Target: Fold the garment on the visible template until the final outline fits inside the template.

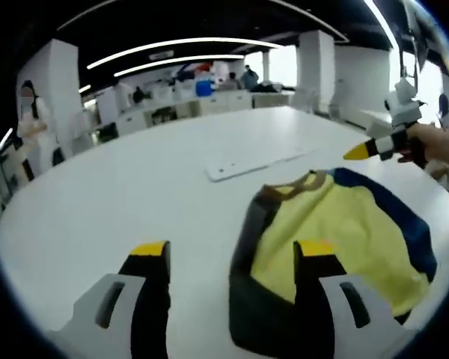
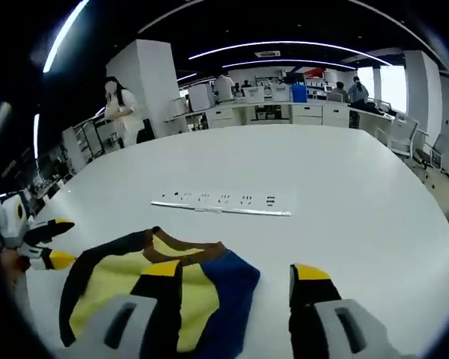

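Garment (image 1: 337, 239) partly behind left claw (image 1: 233, 262)

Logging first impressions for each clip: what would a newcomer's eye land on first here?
The yellow garment with dark and blue sleeves, lying on the white table just ahead of both open grippers. Beyond it, a flat white strip lies on the table, and a person in white stands at the room's far side.

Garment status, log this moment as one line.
garment: lying on white table, partly folded | left claw: open, over it | right claw: open
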Demonstrator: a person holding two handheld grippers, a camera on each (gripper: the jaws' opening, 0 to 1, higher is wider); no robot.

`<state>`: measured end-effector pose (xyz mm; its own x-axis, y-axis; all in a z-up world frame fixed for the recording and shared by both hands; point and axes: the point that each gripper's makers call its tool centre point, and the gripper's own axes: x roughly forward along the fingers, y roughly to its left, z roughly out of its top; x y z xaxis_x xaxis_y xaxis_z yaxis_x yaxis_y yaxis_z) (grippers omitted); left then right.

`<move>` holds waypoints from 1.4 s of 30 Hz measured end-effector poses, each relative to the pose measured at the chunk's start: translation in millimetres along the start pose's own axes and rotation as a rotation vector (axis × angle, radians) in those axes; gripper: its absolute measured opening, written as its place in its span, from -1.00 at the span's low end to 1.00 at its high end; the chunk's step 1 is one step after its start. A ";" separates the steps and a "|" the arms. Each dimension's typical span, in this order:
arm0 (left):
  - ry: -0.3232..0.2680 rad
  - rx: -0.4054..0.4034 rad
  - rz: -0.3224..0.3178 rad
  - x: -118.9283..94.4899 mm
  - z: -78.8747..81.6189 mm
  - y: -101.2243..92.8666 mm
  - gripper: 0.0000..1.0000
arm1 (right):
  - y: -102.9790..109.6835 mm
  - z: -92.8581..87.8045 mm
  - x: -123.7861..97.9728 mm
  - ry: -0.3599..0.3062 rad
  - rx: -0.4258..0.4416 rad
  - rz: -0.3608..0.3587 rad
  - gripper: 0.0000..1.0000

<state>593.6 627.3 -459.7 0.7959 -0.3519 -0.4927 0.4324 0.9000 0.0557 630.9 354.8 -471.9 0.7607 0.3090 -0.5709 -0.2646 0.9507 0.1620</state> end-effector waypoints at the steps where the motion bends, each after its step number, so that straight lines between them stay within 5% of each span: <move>1: -0.005 0.013 -0.002 -3.5 2.2 -1.9 0.34 | 3.1 -1.4 -4.8 0.002 -0.008 0.005 0.13; 13: -0.024 0.027 -0.057 -35.9 -2.7 -28.2 0.46 | 39.3 -43.1 -51.4 0.059 -0.057 0.089 0.28; 30: 0.045 -0.041 -0.082 -62.1 -46.7 -61.4 0.40 | 57.5 -103.7 -104.4 0.111 -0.052 0.121 0.23; 42: 0.128 -0.046 -0.071 -70.9 -83.1 -81.8 0.02 | 76.4 -139.6 -123.9 0.136 -0.072 0.149 -0.06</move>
<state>466.5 600.0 -501.5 0.7022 -0.3818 -0.6009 0.4630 0.8861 -0.0218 433.7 385.3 -501.2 0.6246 0.4348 -0.6487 -0.4134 0.8888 0.1978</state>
